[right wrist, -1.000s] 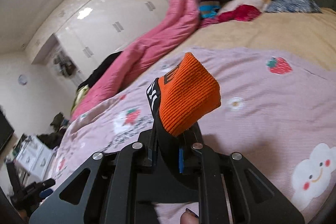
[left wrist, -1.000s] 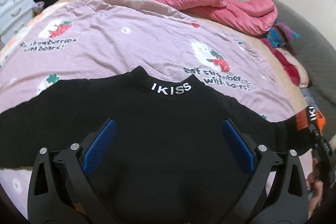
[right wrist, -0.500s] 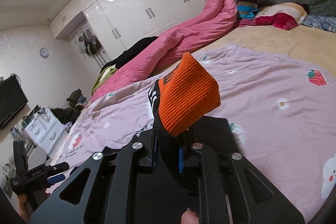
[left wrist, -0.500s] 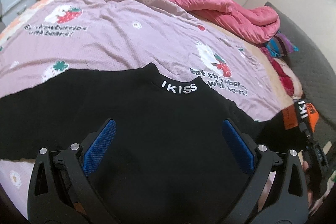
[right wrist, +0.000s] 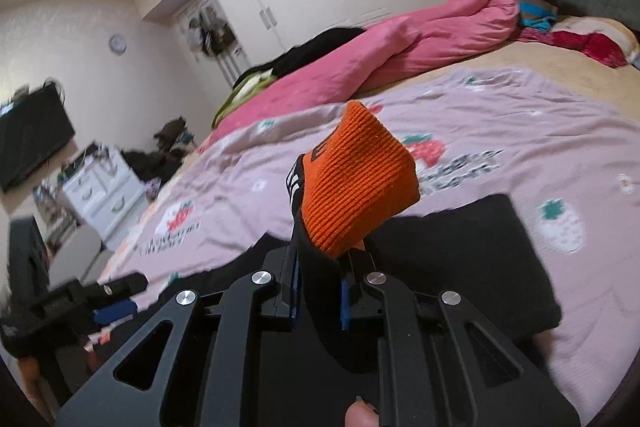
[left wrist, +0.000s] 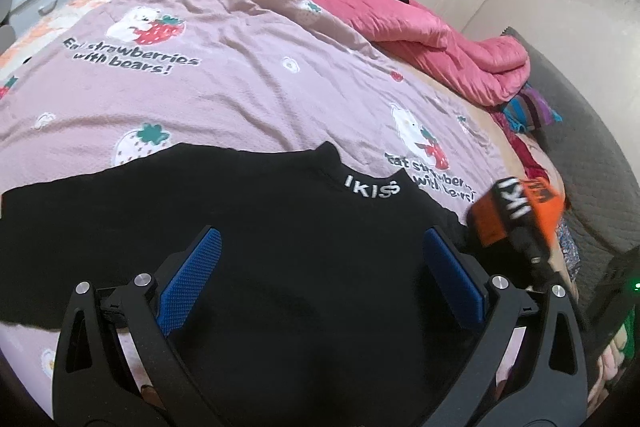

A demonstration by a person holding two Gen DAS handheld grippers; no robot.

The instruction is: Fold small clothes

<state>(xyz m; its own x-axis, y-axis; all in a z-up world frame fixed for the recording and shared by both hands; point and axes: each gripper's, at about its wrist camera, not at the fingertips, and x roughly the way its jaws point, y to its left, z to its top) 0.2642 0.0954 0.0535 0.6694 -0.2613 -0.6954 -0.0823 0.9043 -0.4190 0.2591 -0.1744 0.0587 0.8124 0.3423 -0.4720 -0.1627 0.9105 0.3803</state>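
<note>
Because the black top [left wrist: 280, 247] lies spread flat on the bed's lilac sheet [left wrist: 240, 79], collar away, the left tool [left wrist: 320, 287] hangs over its middle with jaws wide and empty, likely ready to pin it. In the right view, the right tool [right wrist: 320, 287] is clamped on the orange cuff [right wrist: 356, 187], sleeve lifted, apparently to fold inward.

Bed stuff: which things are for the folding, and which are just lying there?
For the folding:
black top
its orange cuff, pinched in the right gripper
left gripper, open above the top

Just lying about:
pink quilt
strawberry sheet
striped cloth
white drawers
</note>
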